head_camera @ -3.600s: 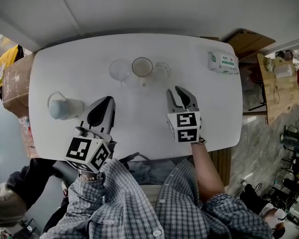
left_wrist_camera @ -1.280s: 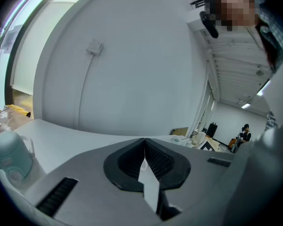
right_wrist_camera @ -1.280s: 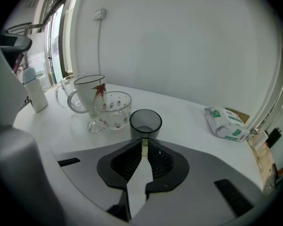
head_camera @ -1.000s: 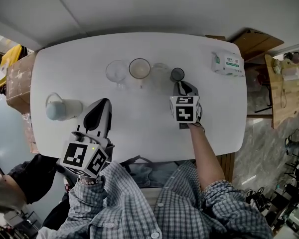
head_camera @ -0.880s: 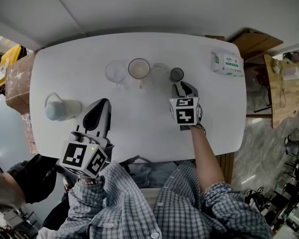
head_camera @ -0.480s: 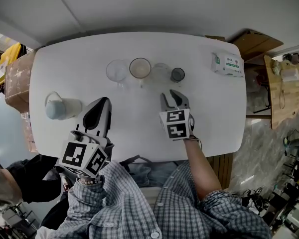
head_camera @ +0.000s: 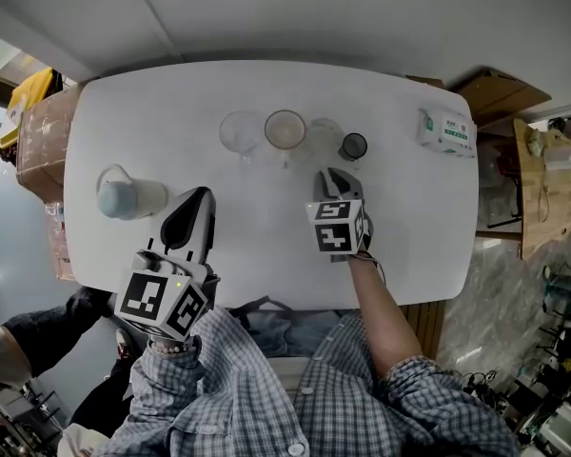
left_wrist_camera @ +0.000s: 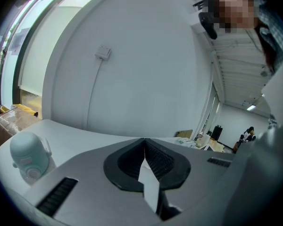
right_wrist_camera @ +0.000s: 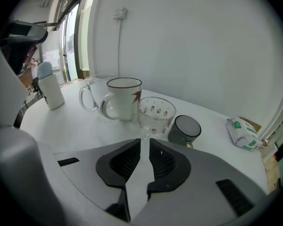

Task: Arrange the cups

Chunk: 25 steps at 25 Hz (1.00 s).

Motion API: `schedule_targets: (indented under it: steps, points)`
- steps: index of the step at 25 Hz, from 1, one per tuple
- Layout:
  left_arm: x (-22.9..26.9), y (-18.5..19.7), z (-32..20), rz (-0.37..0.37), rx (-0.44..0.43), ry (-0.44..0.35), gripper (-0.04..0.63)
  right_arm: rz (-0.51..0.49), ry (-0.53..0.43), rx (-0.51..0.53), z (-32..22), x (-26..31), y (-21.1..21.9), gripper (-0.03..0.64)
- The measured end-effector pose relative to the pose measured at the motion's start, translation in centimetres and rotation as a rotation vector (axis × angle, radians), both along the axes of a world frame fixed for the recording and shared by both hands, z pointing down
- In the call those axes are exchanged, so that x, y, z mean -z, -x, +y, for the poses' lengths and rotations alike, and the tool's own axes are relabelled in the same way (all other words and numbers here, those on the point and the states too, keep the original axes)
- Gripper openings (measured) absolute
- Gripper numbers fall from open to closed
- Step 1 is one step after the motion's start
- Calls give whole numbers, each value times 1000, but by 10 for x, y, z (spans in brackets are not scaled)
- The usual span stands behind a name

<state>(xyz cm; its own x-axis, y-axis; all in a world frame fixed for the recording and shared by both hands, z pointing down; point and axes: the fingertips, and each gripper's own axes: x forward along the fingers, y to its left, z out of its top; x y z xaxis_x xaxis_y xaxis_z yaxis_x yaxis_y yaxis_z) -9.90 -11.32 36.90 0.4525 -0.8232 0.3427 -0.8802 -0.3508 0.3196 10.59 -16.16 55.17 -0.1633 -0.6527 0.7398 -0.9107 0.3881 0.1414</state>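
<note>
Four cups stand in a row at the far side of the white table (head_camera: 266, 255): a clear glass mug (head_camera: 238, 131), a white mug with a brown rim (head_camera: 285, 129), a patterned clear glass (head_camera: 324, 137) and a small dark grey cup (head_camera: 353, 146). My right gripper (head_camera: 335, 177) hovers just short of the glass (right_wrist_camera: 154, 113) and the dark cup (right_wrist_camera: 185, 128), its jaws parted by only a narrow slit with nothing between them. Closer to me on the left, my left gripper (head_camera: 198, 200) is shut and empty, well apart from the cups.
A pale blue bottle (head_camera: 128, 196) stands near the table's left edge. A tissue pack (head_camera: 447, 131) lies at the far right. A cardboard box (head_camera: 38, 131) sits beside the table on the left, wooden boards (head_camera: 542, 179) on the right.
The right gripper was at the dark grey cup, then opened, left it standing beside the patterned glass, drew back toward me and narrowed its jaws. The left gripper has stayed put.
</note>
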Motion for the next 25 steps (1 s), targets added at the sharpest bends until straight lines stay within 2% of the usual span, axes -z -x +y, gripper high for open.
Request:
schedule_targets:
  steps: [3, 7, 15, 25]
  points:
    - [0, 2, 1, 2, 2, -1, 12, -10, -5, -2, -2, 1, -3, 67]
    - [0, 2, 1, 1, -4, -9, 12, -51, -66, 19, 0, 20, 0, 66]
    - [10, -2, 4, -24, -48, -51, 12, -194, -268, 32, 21, 114, -2, 37]
    - [27, -29, 11, -37, -164, -112, 12, -228, -443, 17, 52, 201, -16, 35]
